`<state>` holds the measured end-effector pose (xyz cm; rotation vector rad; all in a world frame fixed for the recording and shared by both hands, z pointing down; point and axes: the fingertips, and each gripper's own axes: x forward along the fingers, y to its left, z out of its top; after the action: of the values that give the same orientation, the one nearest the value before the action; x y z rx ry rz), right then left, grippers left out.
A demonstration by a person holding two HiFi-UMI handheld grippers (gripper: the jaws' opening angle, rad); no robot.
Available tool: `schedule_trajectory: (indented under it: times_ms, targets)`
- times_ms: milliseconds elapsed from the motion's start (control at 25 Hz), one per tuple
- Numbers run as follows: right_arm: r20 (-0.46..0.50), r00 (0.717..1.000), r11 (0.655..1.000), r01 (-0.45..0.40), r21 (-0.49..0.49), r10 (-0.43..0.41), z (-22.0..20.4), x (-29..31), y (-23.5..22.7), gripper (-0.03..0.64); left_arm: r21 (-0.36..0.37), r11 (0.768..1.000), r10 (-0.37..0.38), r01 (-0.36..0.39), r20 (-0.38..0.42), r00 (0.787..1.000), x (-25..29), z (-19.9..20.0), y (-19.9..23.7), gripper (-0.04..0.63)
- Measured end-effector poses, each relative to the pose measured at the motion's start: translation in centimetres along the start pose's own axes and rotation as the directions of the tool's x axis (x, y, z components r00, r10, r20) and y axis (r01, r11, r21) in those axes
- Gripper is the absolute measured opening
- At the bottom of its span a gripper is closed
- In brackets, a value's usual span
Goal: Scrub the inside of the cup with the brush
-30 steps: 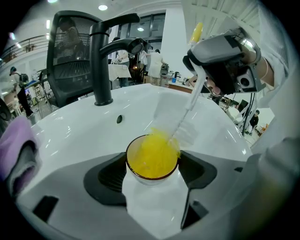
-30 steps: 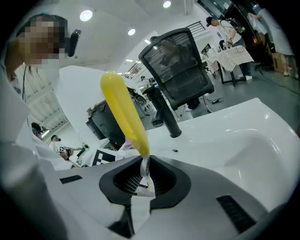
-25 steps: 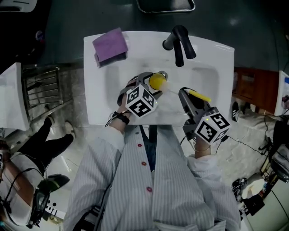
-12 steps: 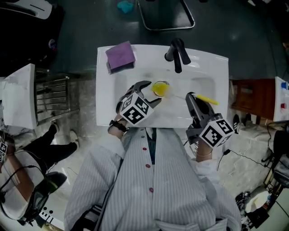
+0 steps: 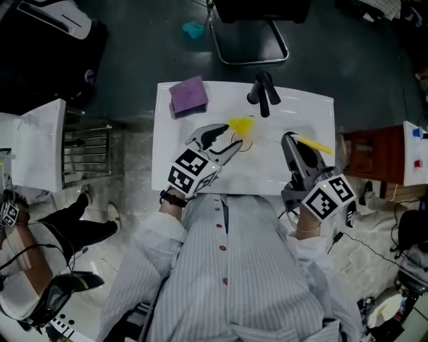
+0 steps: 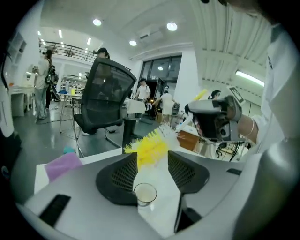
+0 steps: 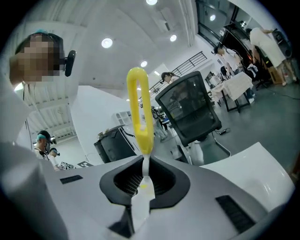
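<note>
Clear cup (image 6: pixel 145 193), yellow brush (image 6: pixel 147 150) beyond

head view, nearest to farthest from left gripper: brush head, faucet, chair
Left gripper, closing, cup between its jaws:
1. brush head, just past its tips
2. faucet, back of the sink
3. chair, floor beyond sink
</note>
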<state>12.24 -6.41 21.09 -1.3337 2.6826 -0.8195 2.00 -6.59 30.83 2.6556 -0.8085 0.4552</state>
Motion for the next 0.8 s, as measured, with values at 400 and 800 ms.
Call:
schedule_trajectory:
  times_ms: [400,800]
  targets:
    - [0.084,0.996,0.998,-0.012,-0.055,0.017,3.7,-0.9,1.6,0.055,-0.159,0.986,-0.020,0.058,0.228,0.973,-2.9,6.6,-0.9,0.029]
    - [0.094,0.995,0.995,-0.038,-0.094,0.047,5.1,-1.0,2.2,0.057,-0.157,0.983,-0.049,0.093,0.265,0.963,-2.9,8.8,-2.0,0.009]
